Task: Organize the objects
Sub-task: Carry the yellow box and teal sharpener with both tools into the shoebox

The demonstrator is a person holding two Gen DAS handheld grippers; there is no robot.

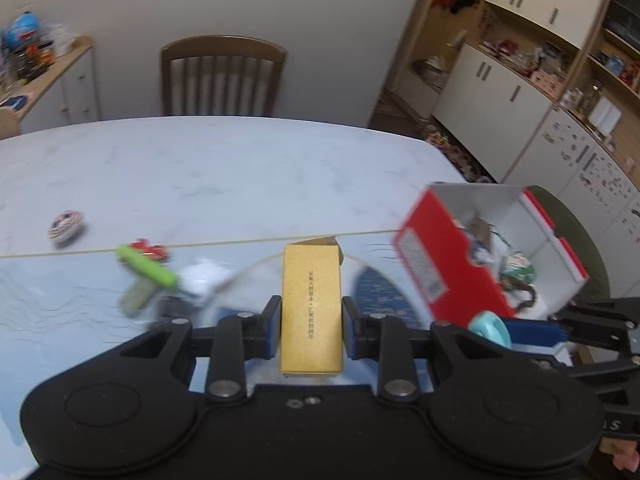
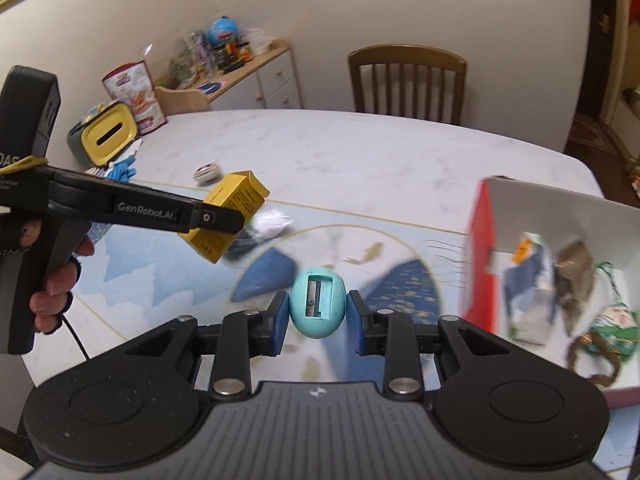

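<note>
My left gripper (image 1: 312, 330) is shut on a tall yellow carton (image 1: 311, 308) with black print, held above the table; the same yellow carton (image 2: 234, 210) shows from the side in the right wrist view, in the left gripper (image 2: 218, 220). My right gripper (image 2: 318, 312) is shut on a teal egg-shaped pencil sharpener (image 2: 317, 304), also seen as the teal sharpener (image 1: 490, 326) at the lower right of the left wrist view. A red-and-white open box (image 1: 436, 256), (image 2: 478, 248) stands to the right with several small items inside.
On the mat (image 2: 168, 264) lie a green stick (image 1: 146, 268), a red item (image 1: 150, 248), a white crumpled thing (image 2: 272, 220) and a round tin (image 1: 66, 224). A yellow-lidded box (image 2: 110, 136) sits at the table's far left. A wooden chair (image 1: 222, 76) stands behind the table.
</note>
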